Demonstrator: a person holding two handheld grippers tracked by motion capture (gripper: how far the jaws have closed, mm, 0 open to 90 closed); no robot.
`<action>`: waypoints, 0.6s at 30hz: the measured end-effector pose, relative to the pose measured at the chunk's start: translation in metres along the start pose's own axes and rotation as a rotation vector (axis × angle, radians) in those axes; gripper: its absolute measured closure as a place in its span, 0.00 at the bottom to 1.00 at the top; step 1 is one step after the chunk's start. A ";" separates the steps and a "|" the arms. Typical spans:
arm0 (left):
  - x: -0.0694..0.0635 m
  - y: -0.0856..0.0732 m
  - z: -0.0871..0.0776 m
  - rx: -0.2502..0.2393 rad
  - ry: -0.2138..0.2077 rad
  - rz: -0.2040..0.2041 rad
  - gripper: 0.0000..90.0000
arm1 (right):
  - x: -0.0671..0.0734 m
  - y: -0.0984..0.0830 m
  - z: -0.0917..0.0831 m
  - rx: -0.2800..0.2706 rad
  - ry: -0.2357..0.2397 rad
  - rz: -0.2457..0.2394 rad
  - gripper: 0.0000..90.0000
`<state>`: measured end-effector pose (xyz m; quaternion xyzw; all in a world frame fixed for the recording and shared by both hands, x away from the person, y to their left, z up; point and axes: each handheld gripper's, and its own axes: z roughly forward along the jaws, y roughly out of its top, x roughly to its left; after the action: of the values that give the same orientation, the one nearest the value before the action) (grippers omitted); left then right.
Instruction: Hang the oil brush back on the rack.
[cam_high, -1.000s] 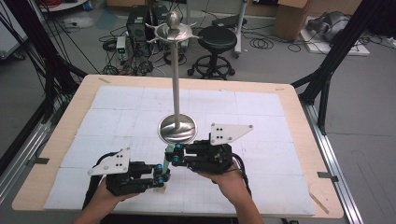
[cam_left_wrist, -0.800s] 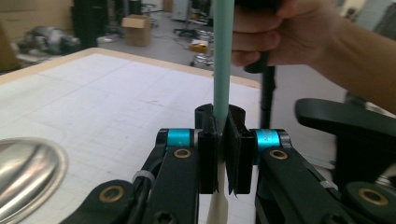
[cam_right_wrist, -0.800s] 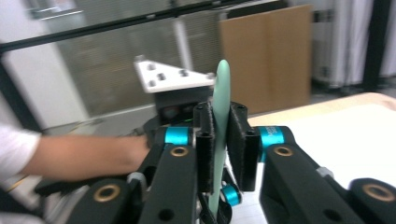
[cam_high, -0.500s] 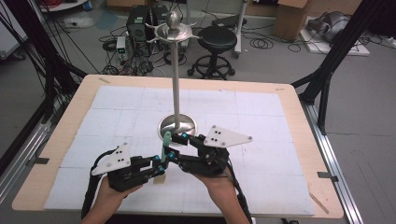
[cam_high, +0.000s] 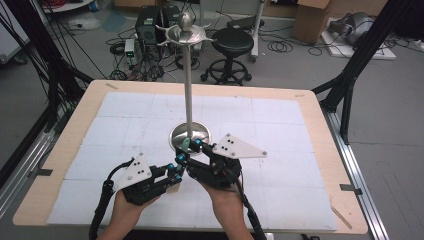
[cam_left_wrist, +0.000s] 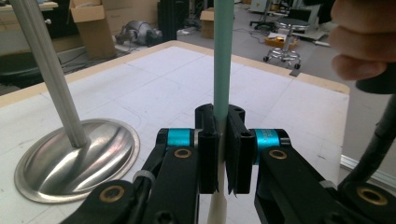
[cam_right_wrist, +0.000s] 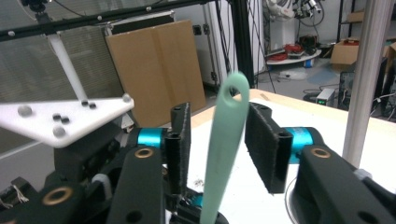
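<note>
The left gripper (cam_left_wrist: 218, 154) is clamped on a slim mint-green utensil handle (cam_left_wrist: 223, 56), the jaws pinching it low on the shaft where green meets a cream-coloured lower part. The handle stands upright, just in front of the round base (cam_left_wrist: 77, 161) of the steel hanging stand (cam_high: 189, 75), on the person's side of it.

Over to the right gripper (cam_right_wrist: 224, 140): its jaws are spread apart, one on either side of the handle's top end, neither pad touching. The hanging hole (cam_right_wrist: 232, 95) in the tip sits right between them, above the jaw line. From the high view both grippers (cam_high: 175, 167) (cam_high: 192, 146) meet close against the near edge of the stand's base, with the green tip poking up between them.

How will it handle? It looks light, a thin plastic or silicone shaft, probably a touch flexible and smooth, so a grip near the end could let it pivot or slide. The safer hold for the right gripper seems to be on the flat of the shaft just below the hole, leaving the loop free for a hook (cam_high: 162, 29) up at the stand's crown. The stand's pole (cam_right_wrist: 369, 74) rises close beside the right jaw, so a wide swing could knock it.
</note>
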<state>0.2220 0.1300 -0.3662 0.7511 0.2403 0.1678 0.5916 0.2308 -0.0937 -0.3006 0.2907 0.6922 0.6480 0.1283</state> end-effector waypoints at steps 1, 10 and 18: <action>-0.001 0.000 0.000 0.001 0.004 0.004 0.94 | 0.001 0.001 0.000 -0.001 -0.007 0.000 0.74; 0.000 0.001 -0.004 -0.011 -0.021 -0.004 0.94 | -0.004 0.004 0.000 -0.009 0.054 0.043 0.86; 0.015 -0.002 -0.015 -0.060 -0.194 -0.050 0.72 | -0.013 0.004 -0.004 0.001 0.168 0.031 0.88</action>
<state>0.2265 0.1506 -0.3647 0.7394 0.1952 0.0865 0.6385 0.2400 -0.1047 -0.2984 0.2461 0.6964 0.6715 0.0597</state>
